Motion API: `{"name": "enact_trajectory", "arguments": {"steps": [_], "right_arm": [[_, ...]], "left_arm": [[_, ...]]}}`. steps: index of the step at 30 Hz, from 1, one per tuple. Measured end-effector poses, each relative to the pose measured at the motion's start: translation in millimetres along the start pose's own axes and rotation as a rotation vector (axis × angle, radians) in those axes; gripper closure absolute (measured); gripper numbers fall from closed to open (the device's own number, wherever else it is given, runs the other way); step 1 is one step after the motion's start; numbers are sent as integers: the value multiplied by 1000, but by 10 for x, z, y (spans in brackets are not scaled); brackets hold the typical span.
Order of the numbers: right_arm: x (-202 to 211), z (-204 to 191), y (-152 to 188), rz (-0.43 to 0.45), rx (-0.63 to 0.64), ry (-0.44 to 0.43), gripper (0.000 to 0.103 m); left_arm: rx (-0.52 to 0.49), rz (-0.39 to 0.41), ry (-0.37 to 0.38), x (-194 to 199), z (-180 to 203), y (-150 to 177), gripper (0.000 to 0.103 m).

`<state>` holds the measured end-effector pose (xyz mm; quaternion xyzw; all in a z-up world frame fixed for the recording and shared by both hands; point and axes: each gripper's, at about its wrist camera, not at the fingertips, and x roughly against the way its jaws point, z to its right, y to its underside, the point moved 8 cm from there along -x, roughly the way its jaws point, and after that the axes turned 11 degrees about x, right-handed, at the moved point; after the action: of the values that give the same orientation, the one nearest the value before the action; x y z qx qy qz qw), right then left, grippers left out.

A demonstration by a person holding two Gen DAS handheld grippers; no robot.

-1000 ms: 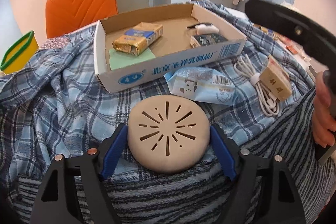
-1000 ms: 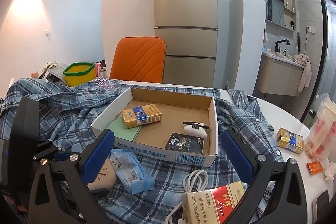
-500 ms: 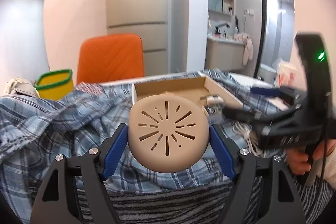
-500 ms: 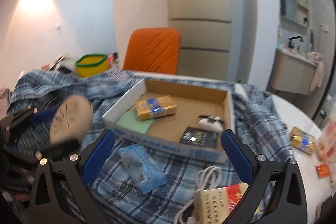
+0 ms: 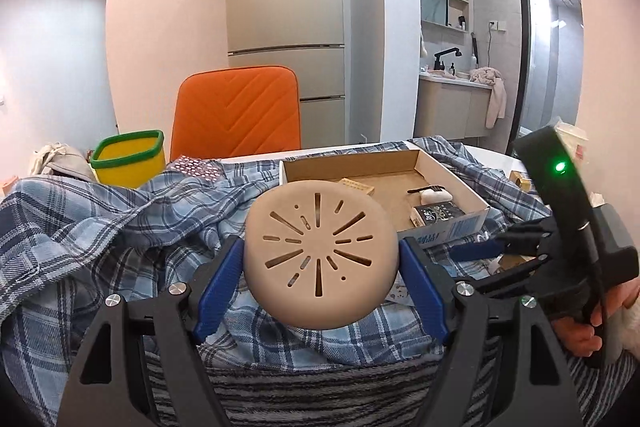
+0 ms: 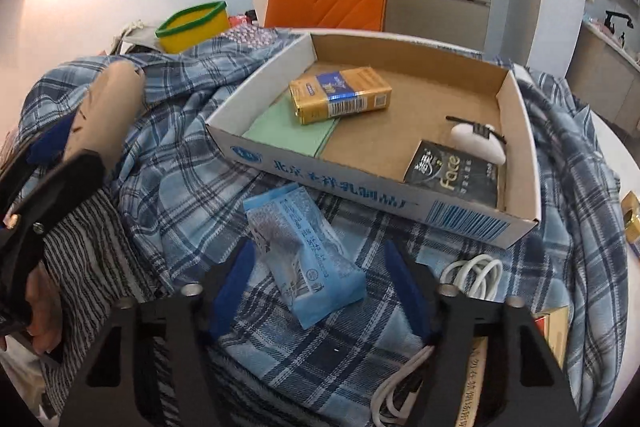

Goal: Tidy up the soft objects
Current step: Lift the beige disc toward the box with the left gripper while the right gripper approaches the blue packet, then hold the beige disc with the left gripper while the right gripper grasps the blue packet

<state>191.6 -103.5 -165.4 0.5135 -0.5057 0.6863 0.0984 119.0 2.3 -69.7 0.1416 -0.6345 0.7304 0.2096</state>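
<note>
Beige slotted disc (image 5: 320,255) clamped between blue pads of left gripper (image 5: 321,267), held up off plaid shirt (image 5: 100,227), near-left of cardboard box (image 6: 400,187). Right gripper (image 6: 320,287) spread wide, nothing between its fingers, poised over light-blue packet (image 6: 304,259) lying on shirt just before box's front wall. Inside box: gold-blue pack (image 6: 340,95) on green sheet (image 6: 288,127) at left side, black pack (image 6: 452,179) and white pebble-like item (image 6: 476,143) at right front corner. White cable (image 6: 476,275) right of packet. Yellow tub (image 6: 192,25) beyond shirt's far-left edge.
</note>
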Motion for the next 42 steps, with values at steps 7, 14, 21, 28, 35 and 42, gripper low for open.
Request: {"name": "enact_trajectory", "arguments": {"steps": [7,14,21,28,35,42], "right_arm": [[-92,-70,51,-51,52,35,57],[206,-79,-33,86,89,136,64],[682,-126,-145,310,108,226,66],[748,-135,-157,315,104,217,92],[812,106,-119,289,-21,228,37],[664,-112,65,169,39,203,24]], "left_arm": [[-5,7,2,20,30,15,26],[0,48,9,106,32,-19,26],[27,76,-5,156,-23,-66,26],[18,105,-4,216,-5,-79,26],[1,84,11,217,48,-87,26],[-56,107,19,273,188,-52,26]]}}
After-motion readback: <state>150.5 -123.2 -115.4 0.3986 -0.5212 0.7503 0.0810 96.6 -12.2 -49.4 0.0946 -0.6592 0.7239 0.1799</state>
